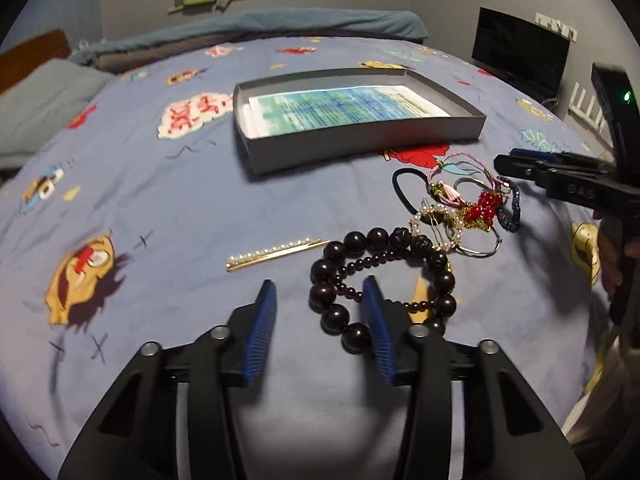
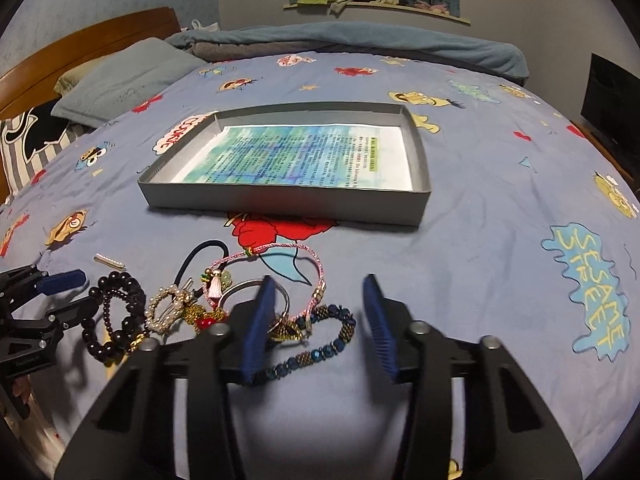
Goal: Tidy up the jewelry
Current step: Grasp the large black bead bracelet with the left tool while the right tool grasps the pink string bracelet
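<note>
Fingers (image 1: 267,300) spread wide on both grippers, left gripper (image 1: 320,300) straddling the black bead bracelet (image 1: 348,276), right gripper (image 2: 320,300) over the blue bracelet (image 2: 320,350), nothing gripped yet, gray box (image 2: 280,206) waiting beyond on the bed (image 2: 500,208); next, probably closing and lifting boxward.

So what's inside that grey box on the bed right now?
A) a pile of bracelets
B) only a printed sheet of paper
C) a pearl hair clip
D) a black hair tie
B: the grey box holds just a printed sheet; the jewelry pile lies outside it on the bedspread.
</note>
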`<state>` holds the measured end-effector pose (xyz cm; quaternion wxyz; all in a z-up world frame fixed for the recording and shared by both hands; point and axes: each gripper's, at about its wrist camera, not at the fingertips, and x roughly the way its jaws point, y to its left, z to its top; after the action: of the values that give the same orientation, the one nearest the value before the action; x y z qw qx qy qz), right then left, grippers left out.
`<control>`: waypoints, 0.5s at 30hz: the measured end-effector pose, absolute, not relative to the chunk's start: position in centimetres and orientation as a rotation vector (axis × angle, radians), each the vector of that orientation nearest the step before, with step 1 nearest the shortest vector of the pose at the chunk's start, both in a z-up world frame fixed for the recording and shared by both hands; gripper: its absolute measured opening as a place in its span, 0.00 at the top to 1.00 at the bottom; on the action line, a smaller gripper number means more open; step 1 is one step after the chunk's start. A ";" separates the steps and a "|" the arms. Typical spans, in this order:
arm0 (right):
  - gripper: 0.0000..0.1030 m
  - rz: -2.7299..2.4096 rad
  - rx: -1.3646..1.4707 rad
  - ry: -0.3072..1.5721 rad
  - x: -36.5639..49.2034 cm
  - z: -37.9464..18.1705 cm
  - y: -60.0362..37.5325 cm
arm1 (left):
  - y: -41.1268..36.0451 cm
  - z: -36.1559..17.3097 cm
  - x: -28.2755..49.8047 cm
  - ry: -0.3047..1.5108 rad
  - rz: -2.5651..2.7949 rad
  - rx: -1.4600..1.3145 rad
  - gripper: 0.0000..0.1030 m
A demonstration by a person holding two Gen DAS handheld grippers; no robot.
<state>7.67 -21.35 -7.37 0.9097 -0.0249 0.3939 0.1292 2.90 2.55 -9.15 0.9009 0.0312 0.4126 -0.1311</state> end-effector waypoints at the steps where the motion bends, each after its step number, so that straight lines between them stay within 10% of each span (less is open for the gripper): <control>1: 0.67 0.271 -0.053 0.813 8.0 -7.5 -21.2 | 2.6 -9.1 2.8 0.857 -0.276 0.055 0.61; 15: 0.90 0.298 -0.046 0.883 11.3 -9.8 -20.8 | 2.1 -10.7 3.4 0.913 -0.281 0.091 0.77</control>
<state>11.33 -20.75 -9.81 0.8930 -0.0224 0.4259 0.1436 3.42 2.13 -10.70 0.8871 0.0436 0.4392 -0.1352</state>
